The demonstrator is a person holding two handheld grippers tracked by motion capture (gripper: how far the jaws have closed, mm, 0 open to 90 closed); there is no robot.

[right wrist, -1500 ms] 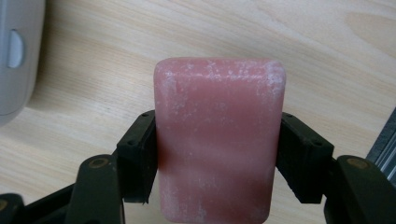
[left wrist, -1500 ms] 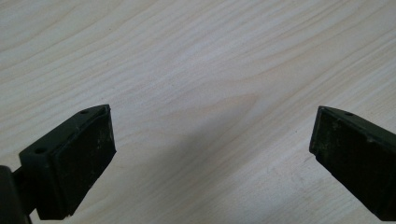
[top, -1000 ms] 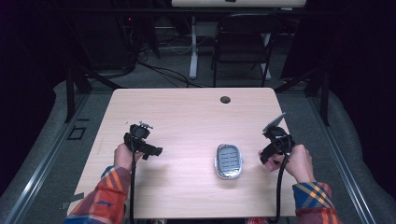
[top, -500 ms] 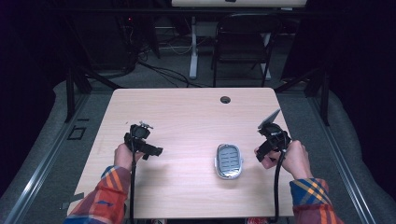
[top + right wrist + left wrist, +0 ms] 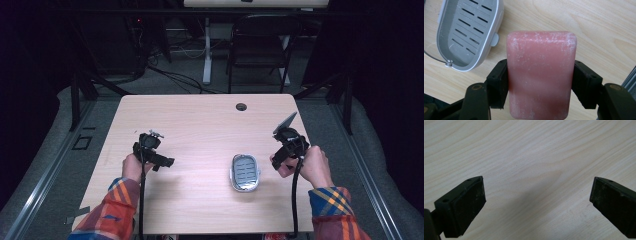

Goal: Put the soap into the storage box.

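Observation:
A pink bar of soap (image 5: 541, 72) is clamped between the two black jaws of my right gripper (image 5: 540, 83), held above the wooden table (image 5: 200, 120). A grey slotted soap dish (image 5: 466, 32) with a white rim lies on the table just beside it. In the high view the right gripper (image 5: 280, 157) hangs to the right of the soap dish (image 5: 244, 172); the soap itself is too small to make out there. My left gripper (image 5: 162, 162) is at the table's left, and its jaws stand wide apart over bare wood with nothing between its fingertips (image 5: 537, 202).
A small dark round hole (image 5: 241, 106) sits near the table's far edge. Beyond the table stand a dark chair (image 5: 260, 45) and cables on the floor. The table's right edge lies close to the right hand.
The right hand has lifted and drifted slightly left, closer to the soap dish. The left hand stays where it was.

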